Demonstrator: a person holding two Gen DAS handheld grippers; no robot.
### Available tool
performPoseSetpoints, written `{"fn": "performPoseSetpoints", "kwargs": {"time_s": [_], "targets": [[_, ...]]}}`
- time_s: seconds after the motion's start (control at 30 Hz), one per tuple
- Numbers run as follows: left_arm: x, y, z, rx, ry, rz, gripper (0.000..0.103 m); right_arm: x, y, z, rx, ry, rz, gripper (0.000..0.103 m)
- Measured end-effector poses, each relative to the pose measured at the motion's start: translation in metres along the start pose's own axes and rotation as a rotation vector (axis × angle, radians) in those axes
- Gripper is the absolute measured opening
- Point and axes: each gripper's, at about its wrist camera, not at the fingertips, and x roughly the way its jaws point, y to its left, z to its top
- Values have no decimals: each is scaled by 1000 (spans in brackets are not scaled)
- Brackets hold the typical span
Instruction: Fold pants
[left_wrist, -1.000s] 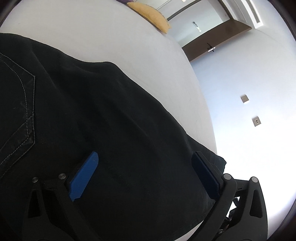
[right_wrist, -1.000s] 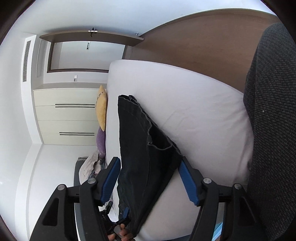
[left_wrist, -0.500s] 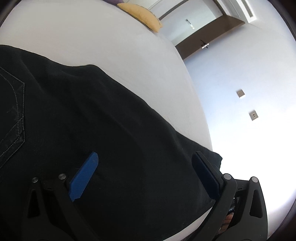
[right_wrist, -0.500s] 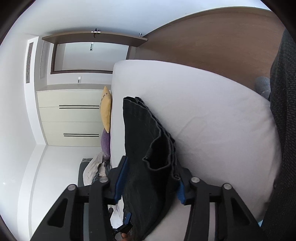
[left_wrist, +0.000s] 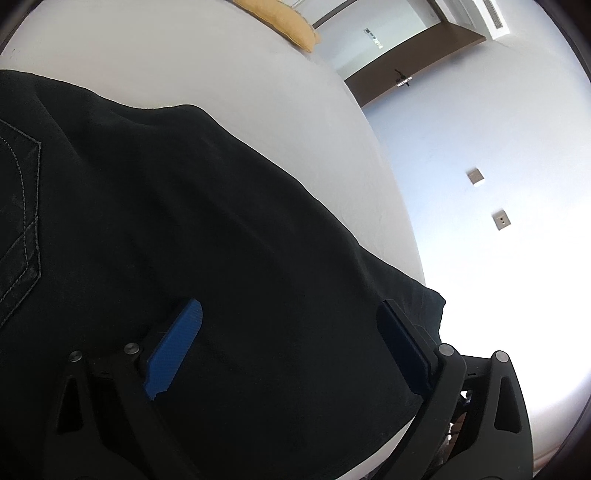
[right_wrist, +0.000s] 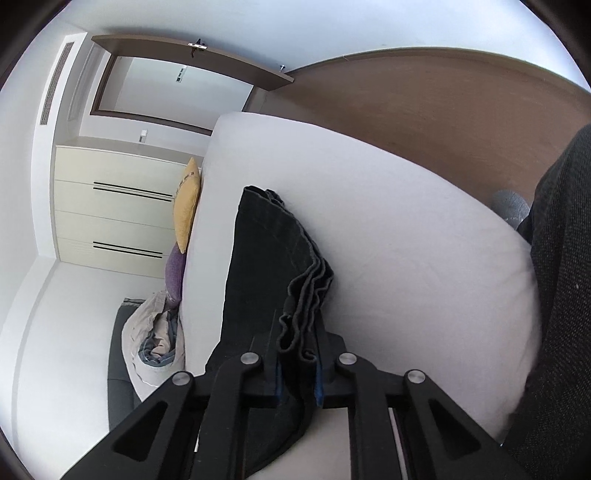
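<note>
Black pants (left_wrist: 207, 229) lie on a white bed (left_wrist: 207, 70); a stitched back pocket shows at the left of the left wrist view. My left gripper (left_wrist: 291, 343) is open, its blue fingers spread just over the fabric near the pants' edge. In the right wrist view the pants (right_wrist: 266, 254) lie as a folded strip on the bed (right_wrist: 406, 240). My right gripper (right_wrist: 299, 369) is shut on the bunched layered edge of the pants.
A yellow pillow (right_wrist: 186, 206) and a purple pillow (right_wrist: 175, 273) lie at the bed's far end. A heap of clothes (right_wrist: 155, 339) sits beside the bed. A cream cabinet (right_wrist: 110, 206) and wooden floor (right_wrist: 443, 122) lie beyond. A person's dark garment (right_wrist: 561, 295) fills the right edge.
My right gripper has closed from wide open onto the bunched edge of the pants. The left gripper has stayed open over the fabric, shifting only slightly.
</note>
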Motion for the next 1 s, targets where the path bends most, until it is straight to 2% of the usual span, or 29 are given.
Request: {"fn": "performPoseSetpoints", "kwargs": {"time_s": [0.1,0.2,0.27,0.37,0.43,0.5,0.53,0.57,0.7,0.8,1.0], "targets": [[2,-4,-2,17,-2,6,93,2,36,-5,-112,-15,-41,13],[0,-2,-1,7,-3,-11,88,19,104,-29,-364,23,-56,13],[-2,1,0,-6,-7,-27,87,48,159,-73,-609,117,-43,13],[-3,3,2,-28,-10,-60,87,97,204,-155,-928,277,-59,12],[-5,1,5,-62,-15,-92,88,124,206,-190,-1029,334,-93,12],[-7,1,7,-97,-8,-117,91,136,202,-204,-1055,355,-111,12],[-8,-1,8,-110,-3,-127,96,136,203,-208,-1064,355,-108,12],[-8,-2,9,-117,2,-134,101,136,202,-209,-1073,348,-103,12],[0,-18,18,-155,52,-154,102,131,204,-210,-1129,306,-110,12],[13,-39,25,-135,122,-160,102,127,207,-227,-1263,244,-160,12],[43,-60,39,-92,215,-79,102,124,207,-259,-1480,155,-207,13]]}}
